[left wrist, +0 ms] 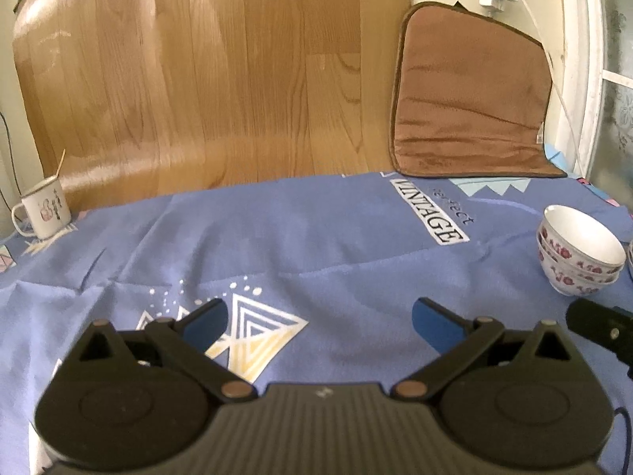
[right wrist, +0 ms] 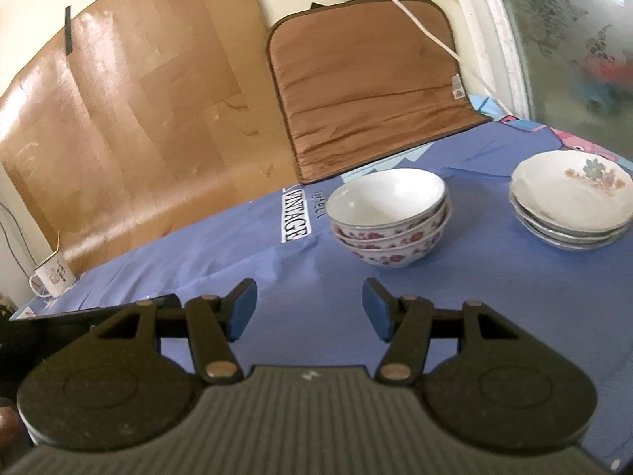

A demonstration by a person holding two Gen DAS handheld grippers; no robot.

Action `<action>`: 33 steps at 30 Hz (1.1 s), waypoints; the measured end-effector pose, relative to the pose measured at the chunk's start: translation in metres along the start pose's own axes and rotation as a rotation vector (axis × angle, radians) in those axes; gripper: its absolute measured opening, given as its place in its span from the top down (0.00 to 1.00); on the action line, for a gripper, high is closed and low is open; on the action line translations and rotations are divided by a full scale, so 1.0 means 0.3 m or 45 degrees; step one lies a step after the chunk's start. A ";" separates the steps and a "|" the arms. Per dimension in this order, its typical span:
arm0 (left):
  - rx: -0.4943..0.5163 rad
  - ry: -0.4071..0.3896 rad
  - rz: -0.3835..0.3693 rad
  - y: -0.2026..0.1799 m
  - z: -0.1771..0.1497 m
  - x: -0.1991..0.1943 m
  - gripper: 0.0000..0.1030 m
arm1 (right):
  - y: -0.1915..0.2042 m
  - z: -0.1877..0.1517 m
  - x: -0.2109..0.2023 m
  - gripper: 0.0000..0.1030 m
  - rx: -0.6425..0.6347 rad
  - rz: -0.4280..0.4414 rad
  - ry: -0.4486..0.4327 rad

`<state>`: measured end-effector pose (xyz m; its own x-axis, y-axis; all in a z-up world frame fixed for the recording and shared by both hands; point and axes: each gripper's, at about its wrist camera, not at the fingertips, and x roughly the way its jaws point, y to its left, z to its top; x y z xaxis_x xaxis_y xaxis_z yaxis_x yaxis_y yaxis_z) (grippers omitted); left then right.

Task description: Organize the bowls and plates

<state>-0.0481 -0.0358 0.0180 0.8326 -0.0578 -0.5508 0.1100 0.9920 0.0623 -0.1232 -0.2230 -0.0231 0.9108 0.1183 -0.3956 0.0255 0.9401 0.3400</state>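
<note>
my right gripper (right wrist: 309, 308), jaws wide and empty, is nearer the bowls (right wrist: 389, 223), probably just far-right of it.

White bowls (right wrist: 389, 217) with pink florals and flower-printed white plates (right wrist: 571, 198) on blue cloth (right wrist: 237, 245).

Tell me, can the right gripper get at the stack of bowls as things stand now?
Probably yes. The right gripper is open and holds nothing, and only bare blue cloth lies between it and the stack of bowls. The stack of plates stands apart to the side, out of the way.
</note>
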 end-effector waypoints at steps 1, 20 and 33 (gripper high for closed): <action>0.005 -0.008 0.002 -0.003 0.002 0.001 0.00 | -0.004 0.000 -0.001 0.40 0.006 -0.003 -0.003; 0.105 0.022 -0.047 -0.080 -0.010 -0.001 0.00 | -0.044 0.003 -0.018 0.33 0.056 -0.026 -0.041; 0.127 0.024 -0.077 -0.108 -0.015 -0.011 0.00 | -0.055 0.002 -0.028 0.33 0.073 -0.037 -0.056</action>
<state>-0.0567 -0.0673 0.0140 0.8126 -0.1137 -0.5717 0.2136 0.9707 0.1105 -0.1312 -0.2397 -0.0250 0.9264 0.0756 -0.3688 0.0750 0.9229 0.3776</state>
